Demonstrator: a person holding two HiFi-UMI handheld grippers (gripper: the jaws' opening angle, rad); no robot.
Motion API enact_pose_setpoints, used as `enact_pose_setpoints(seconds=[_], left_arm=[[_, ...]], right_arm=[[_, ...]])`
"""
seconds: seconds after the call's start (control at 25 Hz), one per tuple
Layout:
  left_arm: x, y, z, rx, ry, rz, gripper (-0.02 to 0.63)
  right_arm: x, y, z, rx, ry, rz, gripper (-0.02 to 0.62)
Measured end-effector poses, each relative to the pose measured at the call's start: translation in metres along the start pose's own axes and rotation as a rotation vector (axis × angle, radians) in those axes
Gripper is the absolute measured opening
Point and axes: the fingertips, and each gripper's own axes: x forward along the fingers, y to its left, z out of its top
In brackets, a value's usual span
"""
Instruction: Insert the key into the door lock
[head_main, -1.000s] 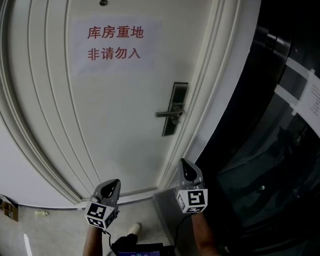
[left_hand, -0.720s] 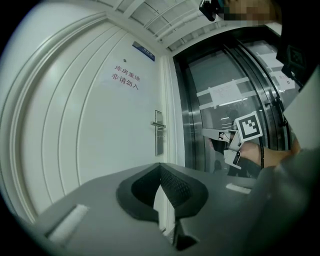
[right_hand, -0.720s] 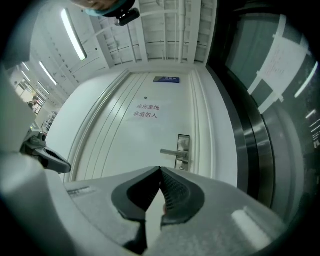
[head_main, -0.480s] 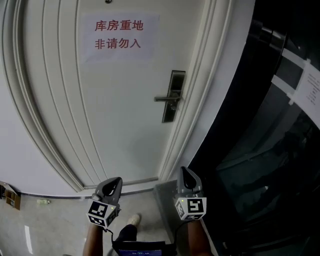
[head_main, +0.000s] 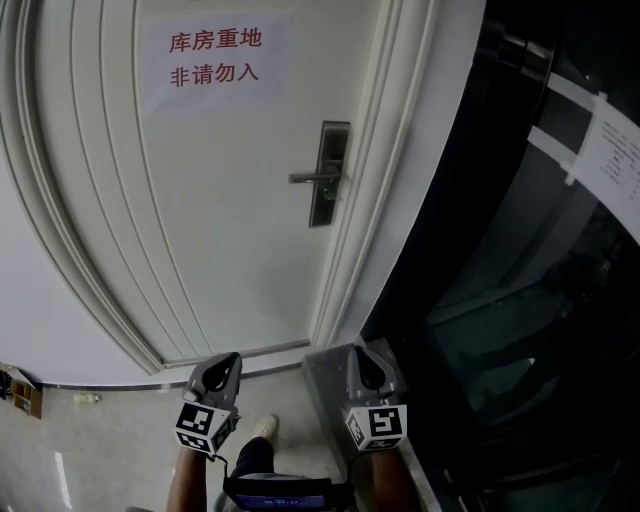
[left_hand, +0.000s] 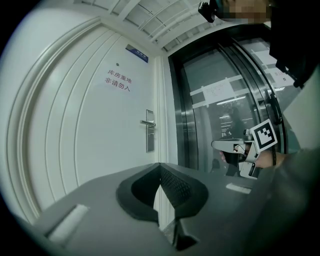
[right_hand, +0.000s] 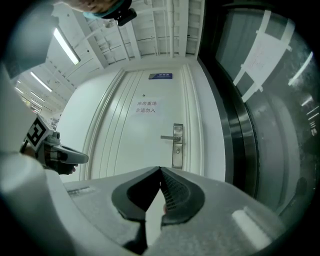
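Note:
A white door (head_main: 220, 200) faces me, with a dark metal lock plate (head_main: 327, 172) and a lever handle (head_main: 312, 178) near its right edge. The right gripper view shows the lock plate (right_hand: 177, 146) with a keyhole (right_hand: 177, 150) just under the handle. Low in the head view, well short of the door, my left gripper (head_main: 224, 362) and right gripper (head_main: 362, 356) are side by side. Both point level at the door with jaws closed together. I cannot make out a key in any view. The lock plate (left_hand: 149, 137) is far ahead of the left gripper (left_hand: 160, 167).
A paper notice (head_main: 215, 58) with red characters is stuck on the door's upper part. A dark glass wall (head_main: 520, 260) with taped paper (head_main: 612, 150) fills the right. A grey stone plinth (head_main: 325, 372) is at its foot. My shoe (head_main: 262, 428) is on the tiled floor.
The right gripper has sunk lower in the head view and drifted slightly left; the left stays low at the bottom. The lock and handle now sit higher and further left in the picture.

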Motion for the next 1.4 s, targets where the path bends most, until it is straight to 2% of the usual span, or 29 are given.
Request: enact_pose_setpoints(seconds=[0.48,0.72,1.4], left_arm=[[-0.007,-0.018,-0.014,0.008,0.003,-0.002,0.002],[-0.019,-0.013,-0.017,0.006,-0.009,0.006,0.002],[-0.038,-0.005,-0.037,0.027,0.027,0.023,0.002]], right_arm=[[-0.032,0.006,-0.031,0.017,0.045,0.009,0.002],[-0.043,0.012,-0.041,0.042,0.056,0.001,0.002],[-0.056,0.031,-0.062,0.068,0.092,-0.011,0.002]])
